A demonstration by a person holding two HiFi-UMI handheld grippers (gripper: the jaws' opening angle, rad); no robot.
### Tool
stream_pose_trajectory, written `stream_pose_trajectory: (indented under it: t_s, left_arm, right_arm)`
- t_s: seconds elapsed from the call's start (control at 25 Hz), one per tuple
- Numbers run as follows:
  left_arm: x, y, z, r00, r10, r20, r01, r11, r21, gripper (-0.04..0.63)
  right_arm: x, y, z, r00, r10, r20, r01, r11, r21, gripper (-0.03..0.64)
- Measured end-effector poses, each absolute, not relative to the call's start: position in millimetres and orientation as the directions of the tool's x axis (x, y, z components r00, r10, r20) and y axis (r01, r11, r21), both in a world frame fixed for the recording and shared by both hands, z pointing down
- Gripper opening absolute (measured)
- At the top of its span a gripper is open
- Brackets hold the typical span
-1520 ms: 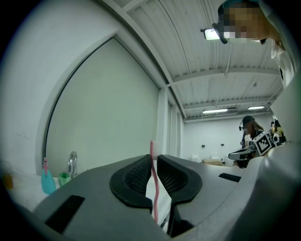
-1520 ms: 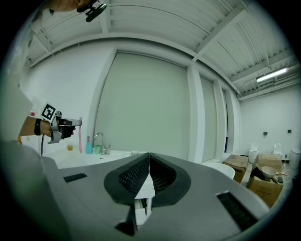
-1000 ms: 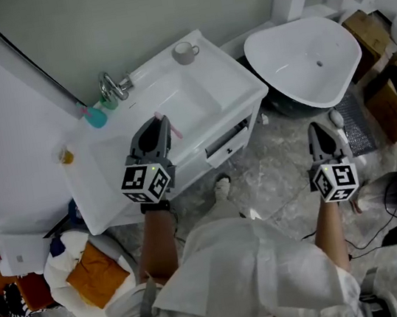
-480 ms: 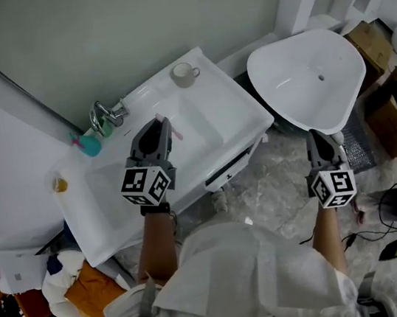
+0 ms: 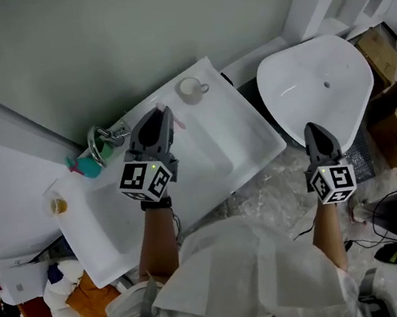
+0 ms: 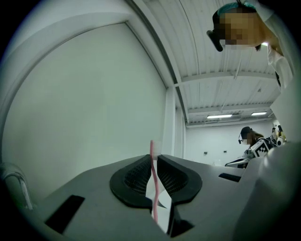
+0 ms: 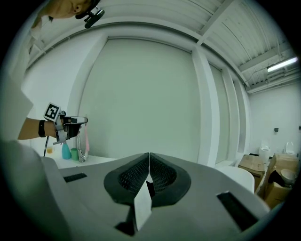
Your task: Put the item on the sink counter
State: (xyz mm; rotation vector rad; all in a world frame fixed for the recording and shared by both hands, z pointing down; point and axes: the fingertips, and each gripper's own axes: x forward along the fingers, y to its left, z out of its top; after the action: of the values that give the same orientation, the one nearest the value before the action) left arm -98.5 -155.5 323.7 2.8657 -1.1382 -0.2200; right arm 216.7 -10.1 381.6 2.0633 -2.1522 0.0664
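Note:
My left gripper point(image 5: 163, 116) is shut on a thin pink toothbrush point(image 6: 153, 188), which stands up between the jaws in the left gripper view. In the head view it hangs over the white sink counter point(image 5: 253, 149), above the basin's back edge, and the pink toothbrush point(image 5: 177, 124) pokes out at the tip. The faucet point(image 5: 103, 138) is to its left, a white cup point(image 5: 190, 88) to its right. My right gripper point(image 5: 315, 131) is shut with nothing in it, off the counter's right end over the floor. In the right gripper view the left gripper point(image 7: 71, 126) shows far left.
A teal bottle point(image 5: 82, 167), a green cup point(image 5: 100, 153) and an amber cup point(image 5: 57, 206) stand on the counter's left part. A large white tub point(image 5: 318, 86) lies right of the counter, with cardboard boxes point(image 5: 379, 51) beyond it. Another person works at the far right.
My left gripper has carried the toothbrush from over the basin's front toward the counter's back, nearer the faucet and cup. The right gripper stays low at the right.

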Motion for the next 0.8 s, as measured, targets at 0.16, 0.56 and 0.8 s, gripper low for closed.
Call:
stream_pose_trajectory:
  t_s: [0.16, 0.56, 0.8]
  left_arm:
    - [-103.0, -180.1, 316.2, 0.71, -0.69, -0.14, -0.684, -0.723, 0.096, 0.051]
    - [-91.3, -228.4, 319.0, 0.662, -0.736, -0.141, -0.728, -0.676, 0.112, 0.051]
    - [-81.6, -247.2, 321.6, 0.608, -0.786, -0.115, -0.781, -0.618, 0.09, 0.051]
  right_arm:
    - [212.6, -38.5, 378.5, -0.052, -0.988, 0.145, -0.995, 0.065, 0.081, 0.009]
    - [205.1, -107.8, 385.6, -0.173, -0.969, 0.177, -0.979, 0.189, 0.079, 0.009]
    - [213.4, -153.3, 396.5, -0.279, -0.943, 0.18, -0.955, 0.293, 0.055, 0.009]
